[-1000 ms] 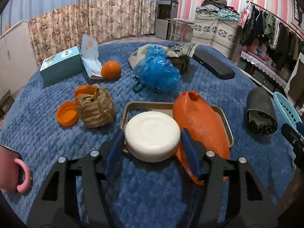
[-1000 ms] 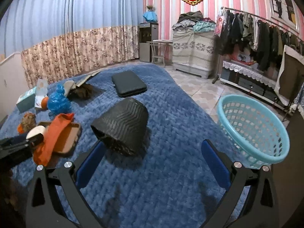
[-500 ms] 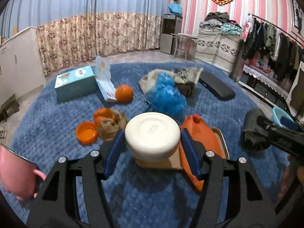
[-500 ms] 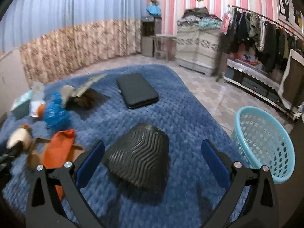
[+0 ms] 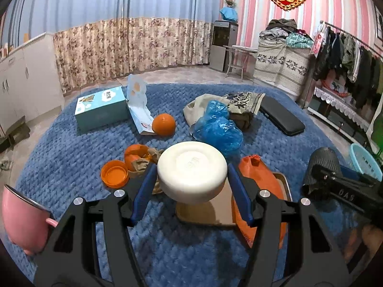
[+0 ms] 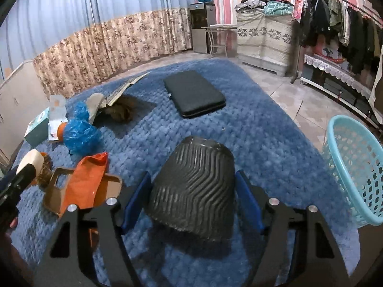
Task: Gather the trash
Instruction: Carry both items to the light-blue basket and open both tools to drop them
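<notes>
Left wrist view: the left gripper (image 5: 191, 186) is squeezing a round white foam bowl (image 5: 192, 168), lifted over the fuzzy blue rug (image 5: 71, 148). The right gripper (image 6: 192, 203) has just been closing around a ribbed black plastic cup (image 6: 194, 189) lying near the light blue basket (image 6: 354, 177); I cannot tell if it is pinching yet. A loose pinch could drop the cup. I cannot read any writing.

Pink mug (image 5: 22, 222) cut by left edge; tray (image 5: 284, 186) mostly hidden under white bowl (image 5: 191, 167).
</notes>
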